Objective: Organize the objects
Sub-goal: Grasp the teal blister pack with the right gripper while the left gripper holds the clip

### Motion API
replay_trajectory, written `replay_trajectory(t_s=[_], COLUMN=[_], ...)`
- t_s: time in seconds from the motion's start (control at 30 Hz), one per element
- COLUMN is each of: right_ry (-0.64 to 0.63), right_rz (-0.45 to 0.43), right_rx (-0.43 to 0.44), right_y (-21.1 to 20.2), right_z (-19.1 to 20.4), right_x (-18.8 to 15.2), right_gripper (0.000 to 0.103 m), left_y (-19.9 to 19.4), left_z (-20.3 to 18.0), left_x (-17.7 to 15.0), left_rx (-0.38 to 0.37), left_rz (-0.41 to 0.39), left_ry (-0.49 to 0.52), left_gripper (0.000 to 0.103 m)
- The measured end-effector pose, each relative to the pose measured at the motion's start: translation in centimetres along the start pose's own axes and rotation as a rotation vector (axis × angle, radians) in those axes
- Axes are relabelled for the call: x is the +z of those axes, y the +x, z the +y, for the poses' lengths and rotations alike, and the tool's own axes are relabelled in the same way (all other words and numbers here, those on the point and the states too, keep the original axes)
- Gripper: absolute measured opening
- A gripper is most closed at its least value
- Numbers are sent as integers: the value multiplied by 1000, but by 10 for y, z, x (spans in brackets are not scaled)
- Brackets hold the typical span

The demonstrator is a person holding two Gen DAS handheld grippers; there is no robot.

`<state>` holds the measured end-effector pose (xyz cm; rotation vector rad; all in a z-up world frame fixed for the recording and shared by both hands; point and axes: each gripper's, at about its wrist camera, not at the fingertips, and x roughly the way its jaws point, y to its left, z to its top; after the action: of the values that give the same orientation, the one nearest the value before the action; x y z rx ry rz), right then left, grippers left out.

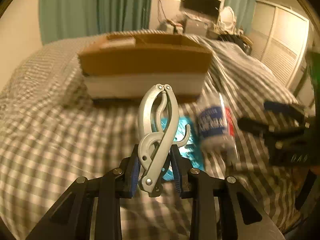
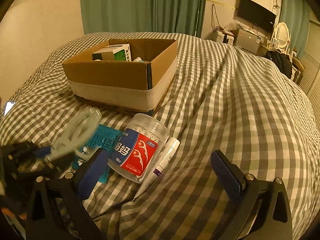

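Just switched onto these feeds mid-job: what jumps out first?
The left gripper is shut on a grey folding clip hanger, held up in front of the cardboard box on the checked bed cover. Nearer the right gripper, which is open and holds nothing, a clear floss-pick jar with a red and blue label lies on its side beside a white tube and a teal packet.

We have two wrist-mounted fisheye views. The left wrist view looks low and level across the bed (image 1: pixel 50 140) toward the cardboard box (image 1: pixel 144 60), close behind its own fingers. The right wrist view sits higher, looking down into the same cardboard box (image 2: pixel 112 74). Both share the floss jar (image 2: pixel 140 148), the teal packet (image 1: pixel 186 140) and the wall television (image 2: pixel 256 14).
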<state>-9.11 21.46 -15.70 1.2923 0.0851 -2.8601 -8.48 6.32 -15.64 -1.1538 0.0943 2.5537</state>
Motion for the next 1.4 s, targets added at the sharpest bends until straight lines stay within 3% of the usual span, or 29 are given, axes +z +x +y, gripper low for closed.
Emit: replay_trajectory(t_s=[0.17, 0.37, 0.53, 0.67, 0.9, 1.07, 1.17, 1.23, 1.3, 1.4], right_ry=[-22, -97, -116, -115, -174, -228, -237, -228, -223, -205], right_rz=[7, 28, 125, 219, 259, 294, 289, 272, 259, 254], right_rx=[7, 103, 248, 264, 92, 43, 51, 61, 72, 100], right_y=[-1, -2, 27, 60, 86, 98, 104, 98, 91, 84], right_z=[8, 45, 82, 100, 111, 122, 124, 121, 116, 109], right_x=[1, 9, 18, 17, 10, 7, 8, 9, 10, 11], right_gripper=[103, 103, 103, 102, 101, 101, 101, 84, 74, 71], left_y=[-6, -7, -8, -5, -5, 0, 2, 6, 9, 13], left_z=[28, 66, 89, 94, 87, 88, 87, 85, 79, 74], left_x=[9, 0, -9, -15, -19, -19, -19, -18, -17, -15], left_rx=[80, 167, 200, 186, 171, 168, 164, 151, 157, 176], left_rz=[-3, -11, -33, -33, -39, -15, -5, 17, 30, 45], left_ry=[-51, -125, -164, -174, -139, -140, -134, -122, -91, -64], left_gripper=[29, 29, 29, 29, 23, 24, 31, 43, 54, 62])
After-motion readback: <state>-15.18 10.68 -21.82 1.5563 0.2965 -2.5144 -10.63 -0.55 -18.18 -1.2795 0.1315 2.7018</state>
